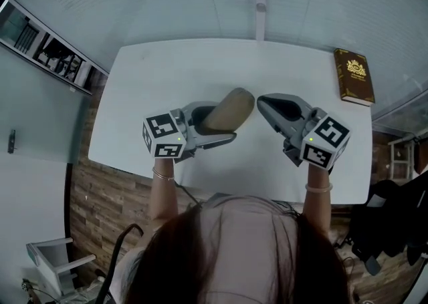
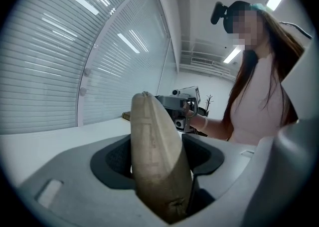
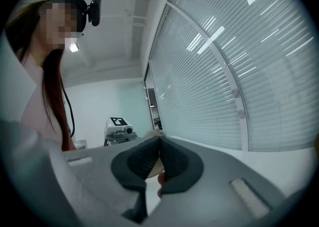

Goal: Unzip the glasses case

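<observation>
Above the table [image 1: 200,62], the glasses case [image 1: 229,110] is held in the left claw [image 1: 224,123], with the right claw [image 1: 264,103] just right.

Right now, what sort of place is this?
Probably an office or lab room: a white table, wide window blinds behind it, and strip lights on the ceiling.
</observation>
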A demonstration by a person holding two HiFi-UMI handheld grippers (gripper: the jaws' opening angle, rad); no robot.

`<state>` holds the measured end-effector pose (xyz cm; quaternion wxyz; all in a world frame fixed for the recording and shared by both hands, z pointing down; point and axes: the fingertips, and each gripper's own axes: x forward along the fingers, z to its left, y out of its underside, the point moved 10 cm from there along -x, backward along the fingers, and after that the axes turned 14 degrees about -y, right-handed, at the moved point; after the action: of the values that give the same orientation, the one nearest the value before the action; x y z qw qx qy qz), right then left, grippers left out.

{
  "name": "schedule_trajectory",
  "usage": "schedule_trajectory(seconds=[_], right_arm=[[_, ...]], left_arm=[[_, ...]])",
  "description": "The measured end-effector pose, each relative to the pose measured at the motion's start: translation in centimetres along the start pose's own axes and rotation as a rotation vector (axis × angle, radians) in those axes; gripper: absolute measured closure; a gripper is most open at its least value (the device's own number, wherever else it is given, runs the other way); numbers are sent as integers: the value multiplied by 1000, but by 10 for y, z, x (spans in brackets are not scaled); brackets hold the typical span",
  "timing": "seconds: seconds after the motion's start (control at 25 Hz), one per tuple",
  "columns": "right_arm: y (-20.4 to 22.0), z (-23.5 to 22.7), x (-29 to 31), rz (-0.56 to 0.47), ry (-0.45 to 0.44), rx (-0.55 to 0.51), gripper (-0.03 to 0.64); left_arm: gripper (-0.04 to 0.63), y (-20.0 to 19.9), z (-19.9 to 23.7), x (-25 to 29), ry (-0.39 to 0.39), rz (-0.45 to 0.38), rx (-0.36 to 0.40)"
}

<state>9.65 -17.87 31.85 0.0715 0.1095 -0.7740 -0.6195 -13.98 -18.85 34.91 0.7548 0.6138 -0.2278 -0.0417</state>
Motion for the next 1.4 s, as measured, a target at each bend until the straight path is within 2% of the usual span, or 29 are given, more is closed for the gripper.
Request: schedule_trajectory(seconds=[0.04,0.08,0.12,0.32,0.44,0.56,0.64,1.0,1.2,1.4], right_arm=[[0,-3,-1,9,-17,4,611],[0,-5,-1,21,-35,10,548],[-1,-6,-1,33,-49,11,528],[-5,-12,-3,20,-105,9,528],[-7,-11,-5,16,-183,28,488],[-7,-11,-7,28,-242,43,485],[-7,-11,-9,32,-276,51,448],[-9,-9,-18,-22,-417,82,430],[-2,-10,-14,14,-497,112,430],[-1,-9,-14,36,-483,71,440]], left_arm=[[296,-1,-1,2,-2,3,4],[296,-1,-1,3,-7,7,8],[295,-1,-2,5,-12,13,13],[296,0,-13,5,21,53,41],[296,1,-22,5,52,72,60],[296,1,-28,6,79,86,69],[296,0,-31,7,103,90,72],[295,-6,-42,6,203,83,72],[296,-7,-42,10,228,85,73],[296,-6,-40,11,208,97,68]])
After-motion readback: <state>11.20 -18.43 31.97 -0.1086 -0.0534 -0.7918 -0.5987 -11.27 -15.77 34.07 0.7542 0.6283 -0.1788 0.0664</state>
